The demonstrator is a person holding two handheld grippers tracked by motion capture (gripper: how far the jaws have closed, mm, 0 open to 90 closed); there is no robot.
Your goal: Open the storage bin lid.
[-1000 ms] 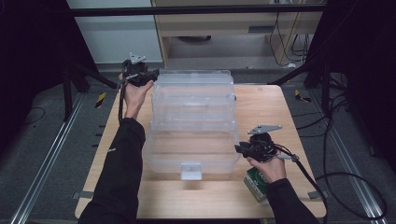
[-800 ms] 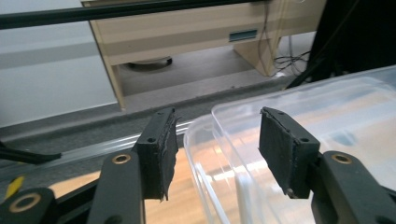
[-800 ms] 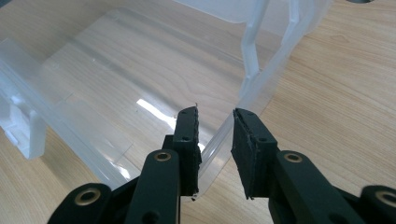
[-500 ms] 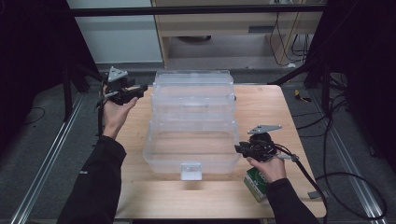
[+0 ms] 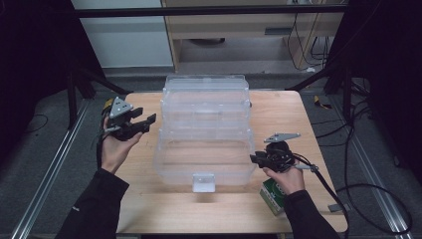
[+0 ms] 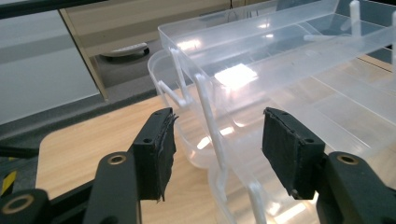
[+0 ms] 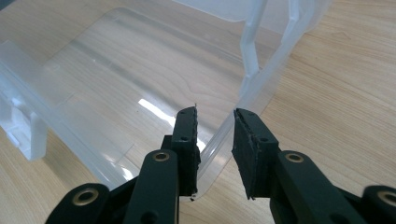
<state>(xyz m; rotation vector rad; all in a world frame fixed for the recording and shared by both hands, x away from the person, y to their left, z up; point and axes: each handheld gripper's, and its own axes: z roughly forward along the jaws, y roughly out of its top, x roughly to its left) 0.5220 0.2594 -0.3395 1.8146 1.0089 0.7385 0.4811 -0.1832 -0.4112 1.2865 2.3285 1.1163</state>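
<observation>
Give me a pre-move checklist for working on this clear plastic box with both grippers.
1. Right gripper astride the rim of the clear box: ok.
2. Right pads pressing the rim: cannot tell.
3. Left gripper open, nothing between its pads: ok.
4. Left gripper lined up with the box's white hinge arm: ok, not touching.
5. Box flat on the table: ok.
6. Green carton clear of the box: ok.

I'm working in what looks like a lab or recording studio: my wooden table (image 5: 149,209) stands on grey carpet (image 5: 45,164) between metal floor rails (image 5: 42,191). Black curtains (image 5: 30,45) hang along both sides, cables (image 5: 358,149) trail past the table's right edge, and a pale wooden cabinet (image 5: 234,30) stands beyond the far edge.
</observation>
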